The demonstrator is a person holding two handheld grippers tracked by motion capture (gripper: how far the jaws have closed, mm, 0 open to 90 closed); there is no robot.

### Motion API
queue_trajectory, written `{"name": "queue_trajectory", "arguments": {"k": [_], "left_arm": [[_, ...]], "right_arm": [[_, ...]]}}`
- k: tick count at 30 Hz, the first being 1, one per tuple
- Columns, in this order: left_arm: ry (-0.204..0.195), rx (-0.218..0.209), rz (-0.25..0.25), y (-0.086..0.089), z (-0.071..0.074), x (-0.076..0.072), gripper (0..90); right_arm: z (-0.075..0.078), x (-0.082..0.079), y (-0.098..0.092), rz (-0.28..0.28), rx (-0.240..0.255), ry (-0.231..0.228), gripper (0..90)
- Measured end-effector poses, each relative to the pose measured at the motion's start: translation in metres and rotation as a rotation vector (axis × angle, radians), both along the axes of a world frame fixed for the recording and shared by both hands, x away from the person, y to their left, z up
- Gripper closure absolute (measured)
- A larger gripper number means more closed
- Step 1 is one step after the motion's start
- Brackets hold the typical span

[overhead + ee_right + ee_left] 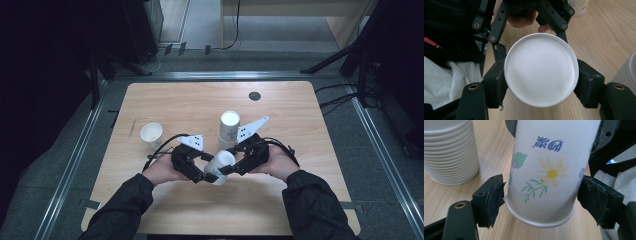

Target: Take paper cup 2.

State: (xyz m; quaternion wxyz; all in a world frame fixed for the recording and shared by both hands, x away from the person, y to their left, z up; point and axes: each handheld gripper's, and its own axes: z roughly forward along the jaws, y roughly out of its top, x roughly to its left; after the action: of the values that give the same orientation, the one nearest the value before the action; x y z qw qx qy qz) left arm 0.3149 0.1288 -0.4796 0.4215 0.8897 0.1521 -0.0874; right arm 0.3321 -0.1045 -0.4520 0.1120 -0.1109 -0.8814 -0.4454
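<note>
The right gripper (231, 169) is squeezing a paper cup (220, 166) by its bottom end, and its pads (497, 82) are pressing on both sides. The cup is lying sideways in the air, low over the table (300, 185), between the two hands. The left gripper (205, 176) is open around the cup's other end. Its left pad (494, 200) is about touching the cup's side, and its right pad is just beside the cup. A stack of cups (229, 129) is standing behind. One more cup (151, 135) is standing upright at the left.
</note>
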Motion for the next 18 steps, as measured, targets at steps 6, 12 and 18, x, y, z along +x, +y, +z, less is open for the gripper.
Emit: {"name": "queue_trajectory", "arguments": {"k": [6,12,18], "left_arm": [[-0.034,0.016,-0.026,-0.0050,0.0001,-0.0034,23.0],[-0.042,0.025,-0.034,-0.0053,-0.0001,-0.0039,27.2],[-0.045,0.027,-0.041,-0.0055,0.0019,-0.0046,29.3]], "right_arm": [[-0.0011,-0.0006,0.0016,0.005,0.005,0.011,35.4],[-0.0026,-0.0010,0.0041,0.010,0.002,0.018,35.6],[-0.0022,-0.0005,0.0031,0.014,0.001,0.023,35.6]]}}
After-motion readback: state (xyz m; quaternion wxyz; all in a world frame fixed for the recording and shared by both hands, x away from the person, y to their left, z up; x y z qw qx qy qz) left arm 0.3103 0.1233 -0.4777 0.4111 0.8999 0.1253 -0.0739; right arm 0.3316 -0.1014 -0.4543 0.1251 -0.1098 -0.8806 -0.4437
